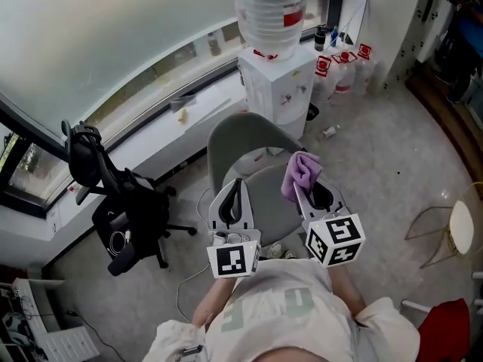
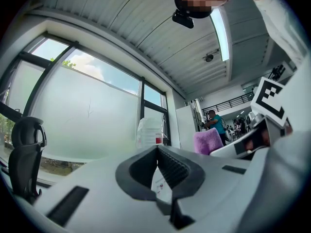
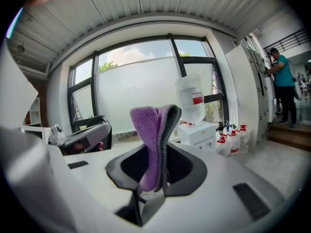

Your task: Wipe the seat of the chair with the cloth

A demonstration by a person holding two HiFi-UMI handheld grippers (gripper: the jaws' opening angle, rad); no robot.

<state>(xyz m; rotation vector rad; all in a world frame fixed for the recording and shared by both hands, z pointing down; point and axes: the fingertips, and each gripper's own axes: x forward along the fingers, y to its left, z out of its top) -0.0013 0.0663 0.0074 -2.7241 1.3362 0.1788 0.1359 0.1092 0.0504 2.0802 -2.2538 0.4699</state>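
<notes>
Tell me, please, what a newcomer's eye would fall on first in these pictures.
The purple cloth, clamped in the right gripper, stands out over the grey chair. Behind that chair stands a white dispenser with a big bottle on top, and a black office chair sits at the left by the window. The left gripper is shut and empty.

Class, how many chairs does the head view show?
3: the grey chair in the middle, the black office chair at left, a wire-framed chair at the right edge; others may be hidden.
</notes>
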